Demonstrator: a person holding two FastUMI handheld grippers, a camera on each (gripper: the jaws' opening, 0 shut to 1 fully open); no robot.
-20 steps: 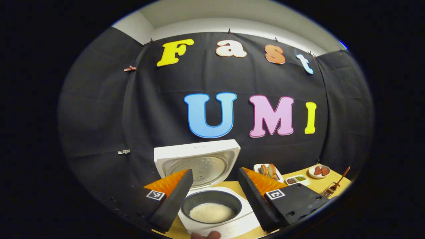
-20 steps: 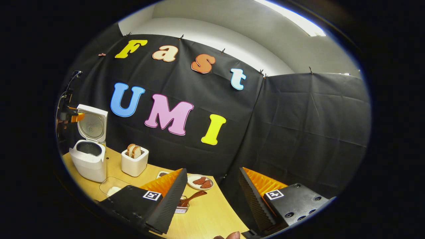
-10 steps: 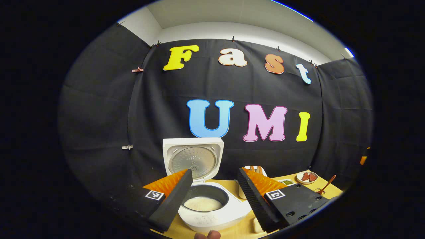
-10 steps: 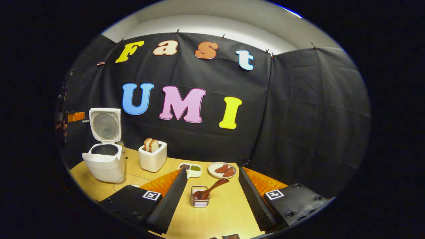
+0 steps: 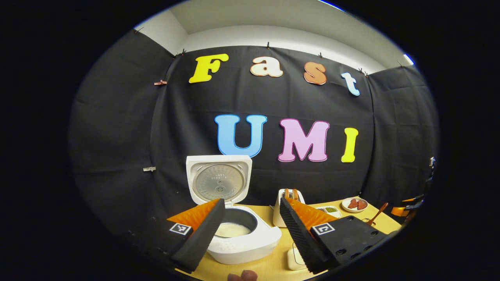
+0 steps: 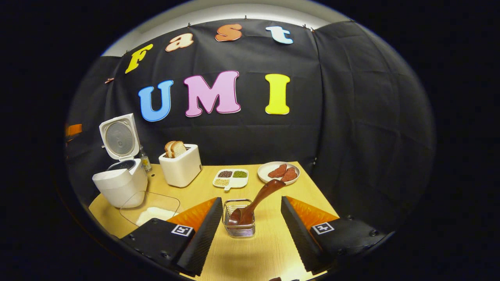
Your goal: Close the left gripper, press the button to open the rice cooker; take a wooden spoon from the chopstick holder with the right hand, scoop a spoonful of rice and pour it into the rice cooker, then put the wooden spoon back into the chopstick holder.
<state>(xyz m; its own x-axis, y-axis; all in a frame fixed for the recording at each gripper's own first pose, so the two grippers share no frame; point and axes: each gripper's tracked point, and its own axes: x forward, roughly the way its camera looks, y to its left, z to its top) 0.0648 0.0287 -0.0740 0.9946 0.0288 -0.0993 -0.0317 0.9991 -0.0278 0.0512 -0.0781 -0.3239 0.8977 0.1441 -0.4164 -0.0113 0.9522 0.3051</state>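
Wooden spoon (image 6: 256,203) sat bowl-down in the wire chopstick holder (image 6: 238,223) at lower centre of the right gripper view, handle leaning up to the right toward the plate of meat slices (image 6: 278,172). Right gripper (image 6: 248,230) was wide open, empty, fingers either side of the holder, not touching.

Rice cooker (image 5: 230,218) was lid-up at lower centre of the left gripper view, white rice in the pot. Left gripper (image 5: 250,230) was open and empty in front of it.

Glass dish (image 6: 150,207) at lower left, probably the rice to scoop; hard to tell under the finger.

Risks: the slanted handle could slip from a low pinch; the light holder could tip or lift with the spoon; jaws could catch the wire rim.
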